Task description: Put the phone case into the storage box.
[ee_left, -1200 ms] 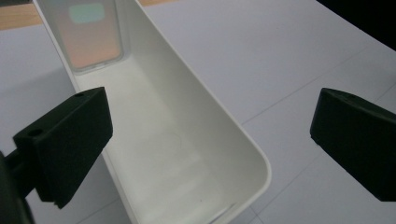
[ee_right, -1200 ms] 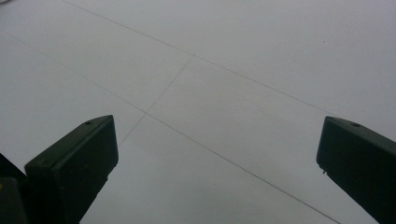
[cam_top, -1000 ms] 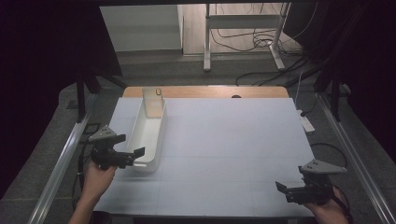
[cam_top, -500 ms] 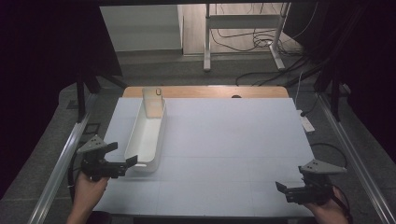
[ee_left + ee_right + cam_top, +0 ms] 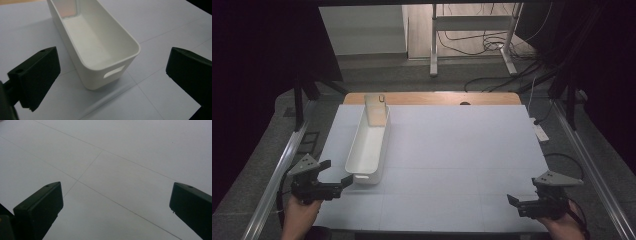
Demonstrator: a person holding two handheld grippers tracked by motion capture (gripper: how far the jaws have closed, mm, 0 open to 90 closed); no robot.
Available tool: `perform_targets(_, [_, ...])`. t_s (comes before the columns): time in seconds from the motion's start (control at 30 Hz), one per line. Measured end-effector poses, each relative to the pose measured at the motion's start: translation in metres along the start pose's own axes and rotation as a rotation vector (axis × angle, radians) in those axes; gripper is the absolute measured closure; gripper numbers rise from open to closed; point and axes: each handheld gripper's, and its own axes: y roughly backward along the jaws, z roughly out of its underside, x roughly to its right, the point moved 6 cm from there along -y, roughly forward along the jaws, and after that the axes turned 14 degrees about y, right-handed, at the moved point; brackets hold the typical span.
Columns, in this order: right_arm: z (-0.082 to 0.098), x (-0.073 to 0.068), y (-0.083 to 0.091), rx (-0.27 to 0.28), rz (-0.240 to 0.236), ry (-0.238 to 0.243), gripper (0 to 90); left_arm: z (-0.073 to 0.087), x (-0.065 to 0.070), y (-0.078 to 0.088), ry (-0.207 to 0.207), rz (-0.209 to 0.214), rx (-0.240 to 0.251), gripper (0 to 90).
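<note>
The table (image 5: pixel 452 165) is covered by a pale sheet crossed by faint grid lines, with a strip of bare wood showing along its far edge. On its left part lies a long white bin (image 5: pixel 369 145), its long axis running from the near left toward the far edge and leaning slightly to the right as it goes away from the person. The near short end, with a slot handle cut in it, faces the left gripper (image 5: pixel 334 177). In the left gripper view the bin (image 5: pixel 97 42) is open-topped and bare along most of its floor. At its far end a flat pale card-like thing (image 5: pixel 376 107) stands upright; what it is cannot be told.

The left gripper sits at the near left corner of the table, just short of the bin's near end and apart from it, jaws spread wide. Half a second ago it was closer to the bin's end; a second ago its jaws were right against it.

The right gripper (image 5: pixel 512 200) rests at the near right corner, well apart from the bin, unmoved over the last second, jaws spread wide above bare sheet.
</note>
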Motion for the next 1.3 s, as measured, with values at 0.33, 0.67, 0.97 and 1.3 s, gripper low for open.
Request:
perform_targets(0.33, [0.000, 0.000, 0.000, -0.002, 0.001, -0.001, 0.0, 0.014, -0.001, 0.008, -0.011, -0.030, -0.008, 0.0])
perform_targets(0.67, [0.000, 0.000, 0.000, -0.003, 0.000, -0.001, 0.0, 0.026, -0.003, 0.014, -0.010, -0.054, -0.014, 0.0])
perform_targets(0.97, [0.000, 0.000, 0.000, -0.004, -0.001, -0.003, 0.0, 0.034, -0.005, 0.016, -0.020, -0.078, -0.026, 0.0])
perform_targets(1.3, [0.000, 0.000, -0.001, -0.005, -0.004, 0.000, 0.0, 0.037, -0.002, 0.012, -0.053, -0.105, -0.066, 0.0])
